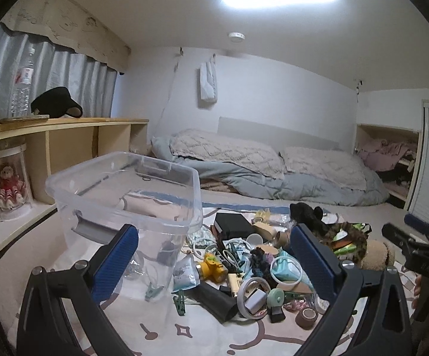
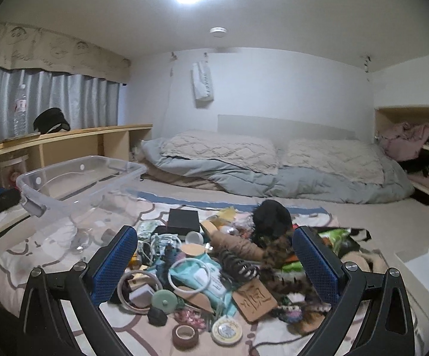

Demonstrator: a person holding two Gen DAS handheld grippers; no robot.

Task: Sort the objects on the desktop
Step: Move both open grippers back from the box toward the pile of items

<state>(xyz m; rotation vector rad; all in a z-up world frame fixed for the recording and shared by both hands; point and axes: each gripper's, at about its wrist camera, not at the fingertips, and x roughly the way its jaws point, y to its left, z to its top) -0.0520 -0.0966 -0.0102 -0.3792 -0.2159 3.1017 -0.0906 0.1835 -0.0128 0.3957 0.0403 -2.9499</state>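
A heap of small objects lies on a patterned mat: a black box [image 1: 232,225], a yellow toy [image 1: 211,270], a teal wipes pack [image 2: 202,276], a brown tape roll [image 2: 185,335] and a cork tag [image 2: 254,300]. To the left stands a clear plastic bin [image 1: 125,190], also in the right wrist view as the bin [image 2: 74,178]. My left gripper [image 1: 214,262] hovers open just short of the heap, beside the bin. My right gripper [image 2: 215,262] hangs open over the heap's near side, and the right gripper [image 1: 413,237] also shows at the left wrist view's right edge. Neither holds anything.
A bed with grey bedding [image 1: 273,172] fills the back. A low wooden shelf [image 1: 60,136] runs along the left with a water bottle [image 1: 23,86] and a black cap [image 1: 57,102] on top. A dark furry item [image 2: 270,216] sits at the heap's far side.
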